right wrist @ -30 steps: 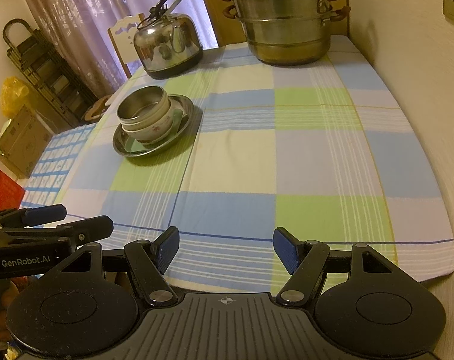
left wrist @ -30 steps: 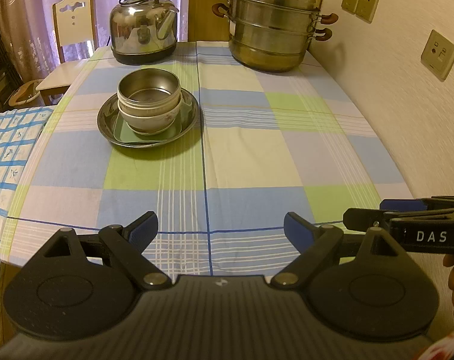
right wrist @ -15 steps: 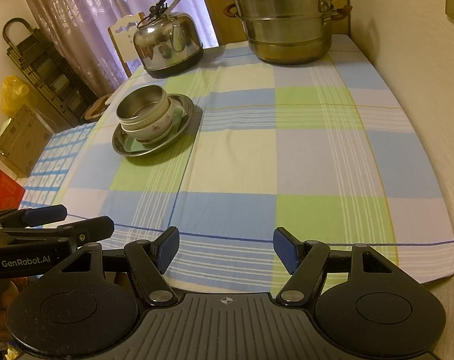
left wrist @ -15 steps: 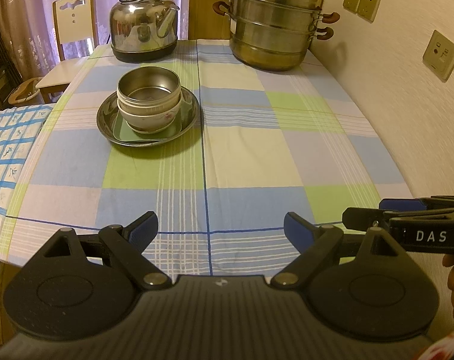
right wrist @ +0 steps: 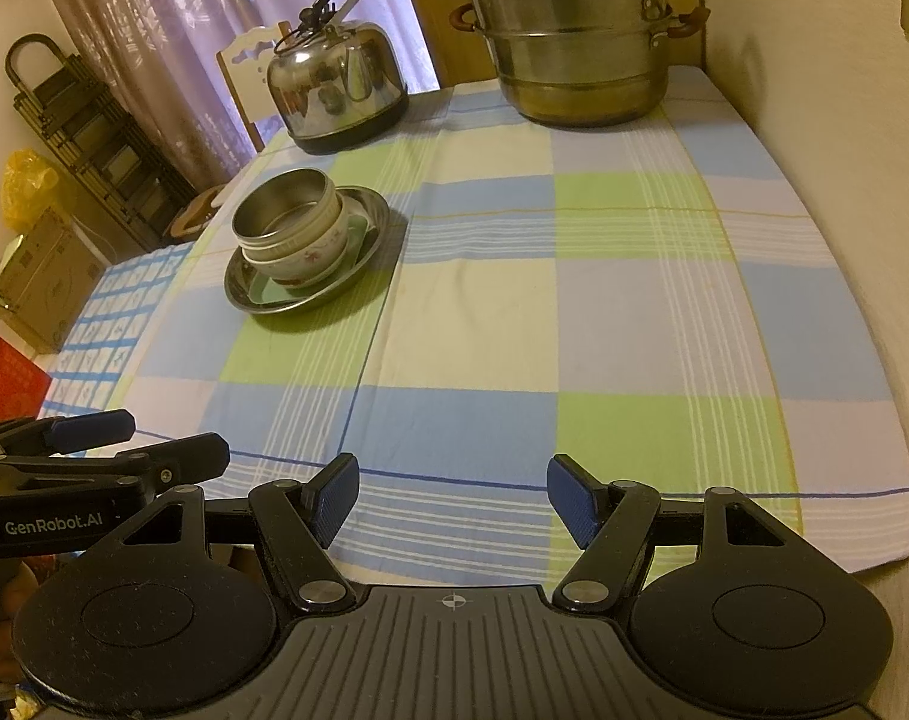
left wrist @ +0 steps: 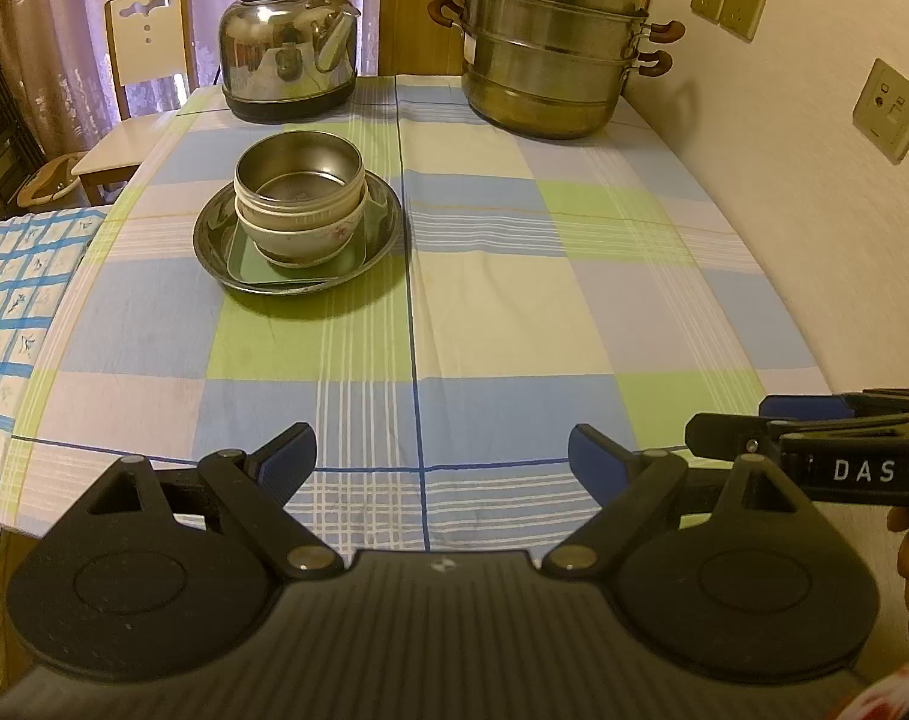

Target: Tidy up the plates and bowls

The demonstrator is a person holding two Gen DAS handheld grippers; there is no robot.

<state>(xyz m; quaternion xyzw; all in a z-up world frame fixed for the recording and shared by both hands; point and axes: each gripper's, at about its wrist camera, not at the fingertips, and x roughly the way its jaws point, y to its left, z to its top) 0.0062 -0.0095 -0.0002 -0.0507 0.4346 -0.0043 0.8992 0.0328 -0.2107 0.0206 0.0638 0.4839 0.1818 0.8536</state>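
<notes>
One stack stands left of the table's middle. A round steel plate (left wrist: 214, 243) (right wrist: 238, 294) carries a square green plate (left wrist: 247, 261) (right wrist: 268, 295). On that sits a white flowered bowl (left wrist: 310, 237) (right wrist: 316, 255), with a steel bowl (left wrist: 298, 171) (right wrist: 280, 207) nested on top. My left gripper (left wrist: 442, 459) hangs open over the near table edge, far from the stack, nothing between its fingers. My right gripper (right wrist: 452, 495) is open too, beside it at the near edge. Each gripper shows at the side of the other's view.
A steel kettle (left wrist: 289, 60) (right wrist: 337, 87) and a stacked steamer pot (left wrist: 550, 54) (right wrist: 577, 42) stand at the far end of the checked tablecloth (left wrist: 514, 300). A wall with sockets (left wrist: 889, 111) runs along the right. A chair (left wrist: 145, 54) is at the far left.
</notes>
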